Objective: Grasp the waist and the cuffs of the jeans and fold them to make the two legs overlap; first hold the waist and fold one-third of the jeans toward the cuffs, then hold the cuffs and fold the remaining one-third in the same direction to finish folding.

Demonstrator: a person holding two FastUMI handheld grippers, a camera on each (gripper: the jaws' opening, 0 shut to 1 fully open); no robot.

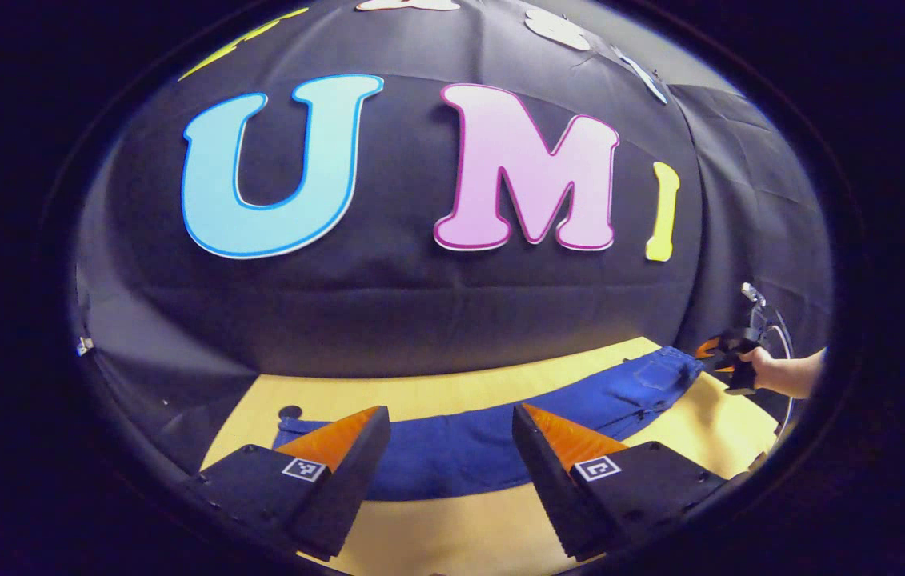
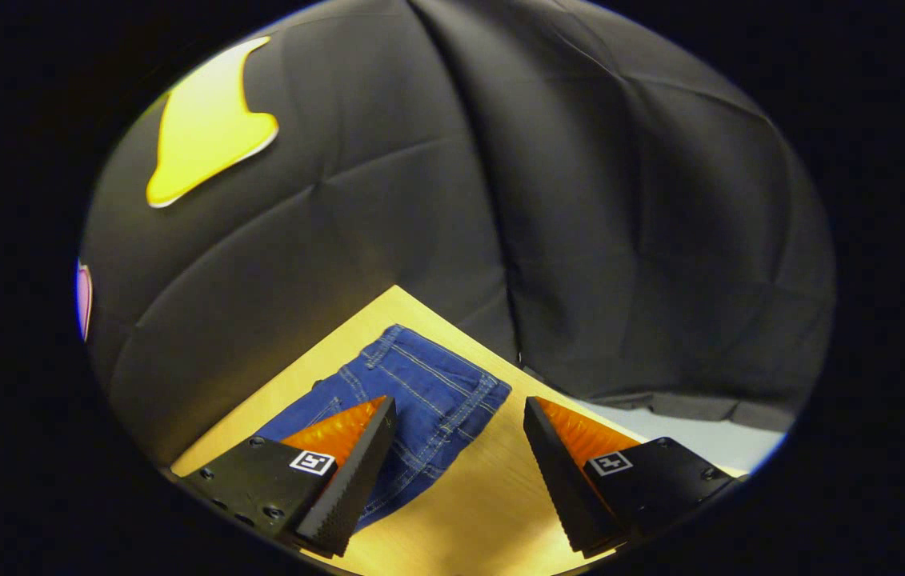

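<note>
Blue jeans (image 1: 484,448) lie flat along the wooden table (image 1: 452,536), legs toward the left and waist (image 1: 664,372) toward the right. My left gripper (image 1: 450,420) hovers open above the legs, nothing between its orange-and-black fingers (image 1: 340,440). In the right gripper view the waist end (image 2: 420,392) with its stitching lies just ahead of my right gripper (image 2: 460,408), which is open over the waist's near edge. That same right gripper (image 1: 720,360) appears far off in the left gripper view, held by a hand (image 1: 780,372) beside the waist.
The black cloth wall (image 1: 420,320) stands close behind the table's far edge. The table corner (image 2: 396,292) sits beyond the waist, with pale floor (image 2: 700,436) past the right edge. A small dark hole (image 1: 290,413) marks the tabletop near the cuffs.
</note>
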